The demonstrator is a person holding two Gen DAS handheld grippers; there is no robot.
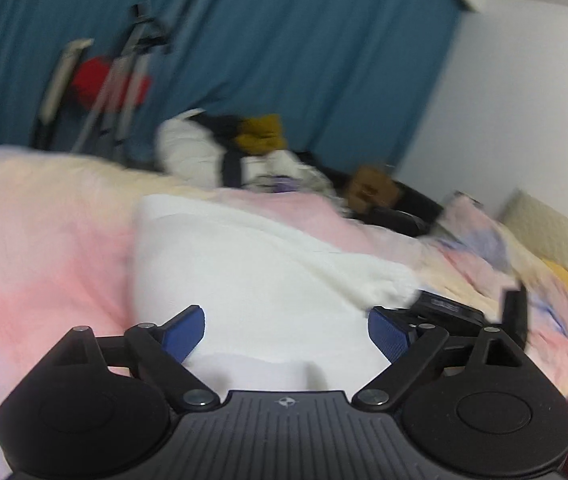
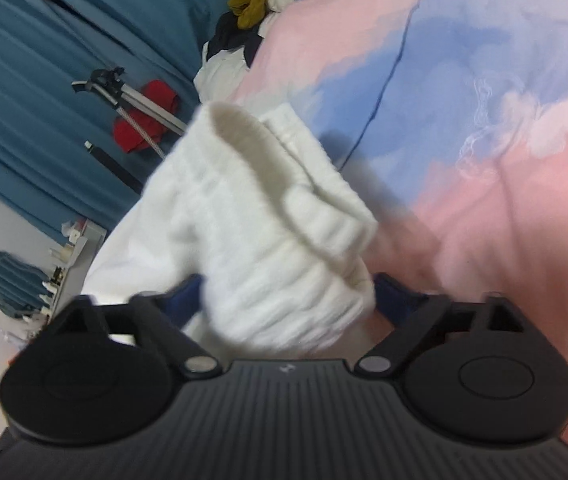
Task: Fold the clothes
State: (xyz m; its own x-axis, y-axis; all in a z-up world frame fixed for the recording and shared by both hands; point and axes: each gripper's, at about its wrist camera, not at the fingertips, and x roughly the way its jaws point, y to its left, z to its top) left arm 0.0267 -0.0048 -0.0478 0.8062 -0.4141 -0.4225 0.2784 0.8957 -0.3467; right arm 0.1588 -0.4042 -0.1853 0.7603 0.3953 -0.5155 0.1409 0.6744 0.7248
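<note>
Left wrist view, blurred throughout: at the far left a tripod [image 1: 124, 92] stands before a teal curtain [image 1: 284, 40], a red cloth [image 1: 96, 80] behind its legs, its feet hidden by the bed [image 1: 36, 232]; the bed wears a pink and cream cover; a white garment [image 1: 252, 272] lies on it, its near end passing under the left gripper [image 1: 286, 334]; the blue pads [image 1: 186, 332] stand wide apart, clear of the fabric, pinching nothing; further back a clothes pile [image 1: 240, 148] of white, dark and mustard pieces smears together, too soft to tell apart; at the right a brown shape [image 1: 370, 192] cannot be identified; the right gripper's black frame [image 1: 464, 312] pokes in beside the right pad, partly cut off.

Right wrist view, tilted: at the left edge a cluttered shelf [image 2: 68, 264] is too small to read; the tripod [image 2: 132, 96] and red cloth [image 2: 144, 120] lean against the curtain [image 2: 24, 80]; the garment [image 2: 252, 232], ribbed and bunched, rises between the spread fingers of the right gripper [image 2: 286, 300]; the left pad [image 2: 182, 300] is half hidden behind the fabric; whether cloth touches either pad cannot be told; to the right the cover [image 2: 484, 120] shows pink and blue; the pile [image 2: 260, 4] is cut off at the top.
</note>
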